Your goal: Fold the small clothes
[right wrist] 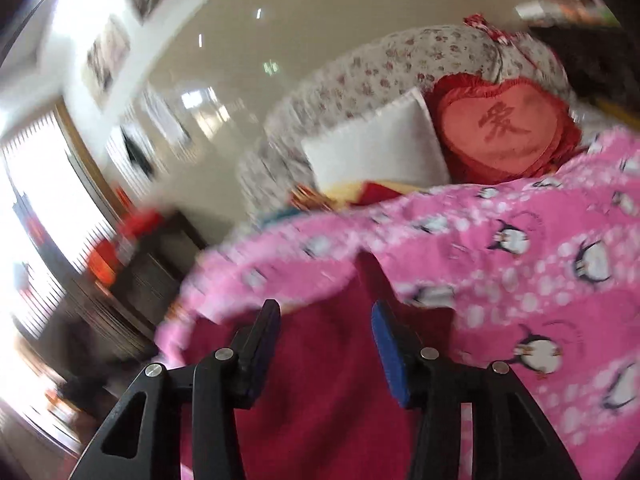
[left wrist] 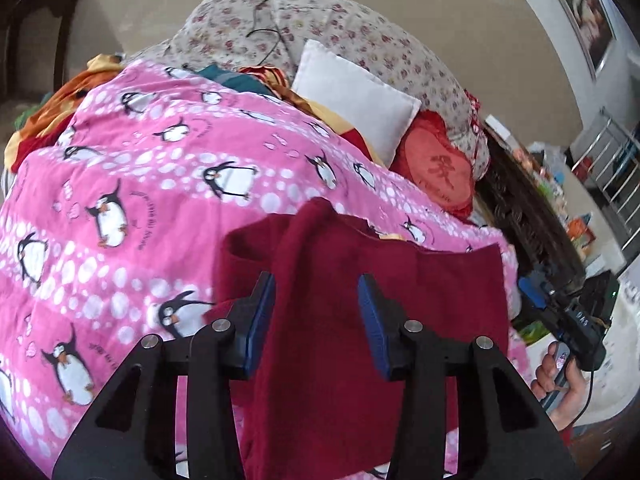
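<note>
A dark red garment [left wrist: 360, 300] lies on the pink penguin-print blanket [left wrist: 140, 184], partly folded over itself with a raised ridge running up the middle. My left gripper [left wrist: 316, 284] is open, its blue pads on either side of that ridge, just above the cloth. In the right wrist view the same red garment [right wrist: 320, 380] lies under my right gripper [right wrist: 326, 312], which is open above its edge near the blanket [right wrist: 540, 260]. That view is blurred by motion. My right gripper also shows in the left wrist view [left wrist: 568, 312], held in a hand at the right edge.
A white pillow [left wrist: 352, 96], a red heart cushion [left wrist: 436, 168] and a floral quilt [left wrist: 320, 28] lie at the head of the bed. Orange and teal clothes [left wrist: 60, 100] are piled at the far left. Dark furniture and shelves stand on the right.
</note>
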Tool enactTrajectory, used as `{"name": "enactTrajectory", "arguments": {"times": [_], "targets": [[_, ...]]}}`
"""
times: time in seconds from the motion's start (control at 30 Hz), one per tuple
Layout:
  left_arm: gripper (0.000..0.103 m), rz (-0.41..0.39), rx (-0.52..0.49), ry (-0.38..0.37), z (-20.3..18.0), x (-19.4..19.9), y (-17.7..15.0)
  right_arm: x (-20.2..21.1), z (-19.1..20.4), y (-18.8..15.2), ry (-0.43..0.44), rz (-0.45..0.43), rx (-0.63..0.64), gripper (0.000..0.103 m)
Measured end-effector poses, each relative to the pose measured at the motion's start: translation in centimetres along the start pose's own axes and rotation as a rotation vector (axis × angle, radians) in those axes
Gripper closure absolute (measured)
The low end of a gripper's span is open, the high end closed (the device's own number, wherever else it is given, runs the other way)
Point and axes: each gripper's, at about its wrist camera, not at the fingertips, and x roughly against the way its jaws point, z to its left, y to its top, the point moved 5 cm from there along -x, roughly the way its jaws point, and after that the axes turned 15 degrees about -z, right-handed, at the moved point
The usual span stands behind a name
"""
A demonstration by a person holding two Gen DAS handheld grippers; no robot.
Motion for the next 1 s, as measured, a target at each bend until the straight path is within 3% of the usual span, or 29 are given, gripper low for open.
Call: {"name": "enactTrajectory", "arguments": {"times": [0.1, 0.13, 0.23, 0.33, 0.4, 0.57, 0.73, 0.87, 1.0], "targets": [[0.062, 0.024, -0.017, -0.015, -1.1, -1.6, -1.3, -1.9, 0.8, -2.6, -0.02, 0.063, 0.122, 0.061], [0.062, 0.032, -0.05, 0.002, -1.5, -2.5, -1.7, -2.6, 0.7, -3.3, -0.041, 0.079, 0.157, 0.068], [0.062, 0.008, -0.128, 0.136, -1.0, -4.8, -2.0, -5.8, -0.6, -4.8, -0.105, 0.134, 0.166, 0.082], [0.062, 0.004, -0.072, 0.138, 0.2, -6.5, -1.8, -8.1, -2.1, -5.3, -0.162, 0.164, 0.162, 0.083], [0.062, -0.003, -0.092, 0.131, 0.2, -6.8, -1.3, -8.5, -2.3, -5.1, -0.173, 0.166, 0.156, 0.083], [0.062, 0.007, -0.012, 0.085, 0.6, -4.3, -0.7, -4.2, -0.6, -3.9, -0.15, 0.113, 0.175, 0.083], [0.062, -0.01, -0.057, 0.098, 0.6, -1.3, -2.6, -0.5, 0.7, -5.0, -0.12, 0.104, 0.212, 0.081], [0.062, -0.006, -0.067, 0.134, 1.8, -1.2, -4.5, -0.1, 0.0, -6.6, -0.162, 0.117, 0.246, 0.081], [0.062, 0.045, -0.054, 0.155, 3.3, -2.9, -6.1, -1.7, -1.7, -7.3, -0.169, 0.119, 0.19, 0.081]]}}
